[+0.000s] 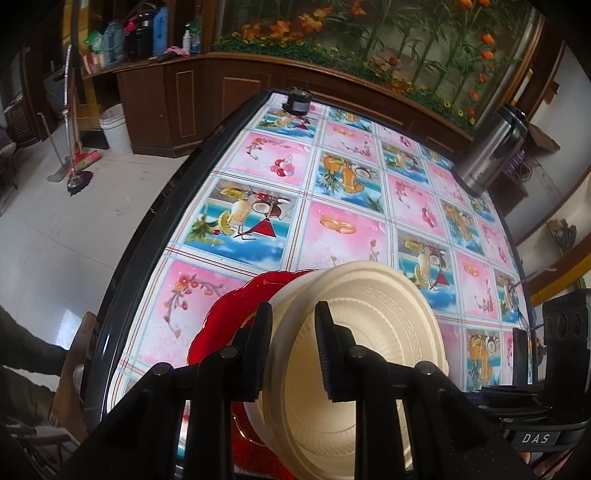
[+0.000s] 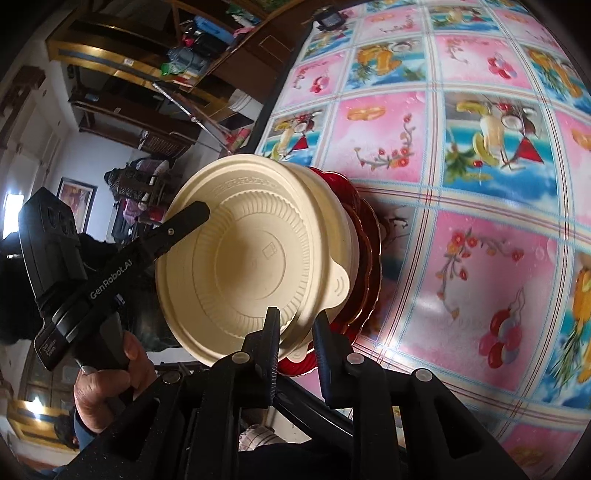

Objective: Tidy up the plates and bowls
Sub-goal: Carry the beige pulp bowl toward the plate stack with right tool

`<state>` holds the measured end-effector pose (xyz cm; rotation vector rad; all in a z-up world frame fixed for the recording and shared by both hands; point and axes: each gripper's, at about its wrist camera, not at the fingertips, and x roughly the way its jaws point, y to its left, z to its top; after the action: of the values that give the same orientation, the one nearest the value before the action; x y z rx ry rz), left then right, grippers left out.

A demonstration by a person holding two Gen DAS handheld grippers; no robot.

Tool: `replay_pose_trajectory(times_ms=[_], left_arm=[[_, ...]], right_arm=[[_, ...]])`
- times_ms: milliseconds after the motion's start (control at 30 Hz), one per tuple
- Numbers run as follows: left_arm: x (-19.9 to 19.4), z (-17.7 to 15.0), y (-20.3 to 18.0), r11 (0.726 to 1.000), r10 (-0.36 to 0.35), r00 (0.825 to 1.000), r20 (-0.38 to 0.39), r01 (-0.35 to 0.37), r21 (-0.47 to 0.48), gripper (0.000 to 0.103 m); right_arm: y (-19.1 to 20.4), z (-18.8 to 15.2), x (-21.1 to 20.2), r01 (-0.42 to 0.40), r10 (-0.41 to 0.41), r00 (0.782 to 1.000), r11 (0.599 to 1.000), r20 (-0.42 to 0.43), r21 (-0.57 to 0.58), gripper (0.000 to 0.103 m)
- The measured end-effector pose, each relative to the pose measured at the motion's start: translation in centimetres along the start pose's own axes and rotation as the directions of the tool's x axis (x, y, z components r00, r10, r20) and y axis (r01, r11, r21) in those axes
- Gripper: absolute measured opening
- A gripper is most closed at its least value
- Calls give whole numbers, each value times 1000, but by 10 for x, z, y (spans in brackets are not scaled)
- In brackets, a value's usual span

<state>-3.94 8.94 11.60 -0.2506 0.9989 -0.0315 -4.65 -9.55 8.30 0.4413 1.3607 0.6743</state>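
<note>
A stack of cream bowls (image 1: 369, 321) (image 2: 251, 258) sits in a pile of red scalloped plates (image 1: 229, 314) (image 2: 365, 258) by the near edge of the table. My left gripper (image 1: 295, 350) is shut on the bowls' wall, one finger inside and one outside. In the right wrist view its upper finger (image 2: 192, 218) reaches over the far rim. My right gripper (image 2: 297, 350) straddles the near rim of the bowls and the red plates' edge. Its pads stand slightly apart from them. I cannot tell whether the stack rests flat on the table.
The table carries a pink and blue fruit-print cloth (image 1: 332, 221) with a dark rim (image 1: 147, 229). A steel flask (image 1: 491, 151) stands at its far right and a small black object (image 1: 299, 101) (image 2: 330, 18) at the far end. A white bucket (image 1: 116, 129) stands on the floor.
</note>
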Motion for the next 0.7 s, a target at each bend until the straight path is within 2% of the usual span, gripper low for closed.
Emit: replay_pose_trajectory(times_ms=[267,700], left_arm=[[8,6,1,998,-29,1000,-12,30,59,22],[10,4,18,995,-72,997,-16,73,69,22]], right_arm=[[3,-2,0,31,-33,998,999,47,37,21],[23,-1,1,83,-83,993,997,83,0,22]])
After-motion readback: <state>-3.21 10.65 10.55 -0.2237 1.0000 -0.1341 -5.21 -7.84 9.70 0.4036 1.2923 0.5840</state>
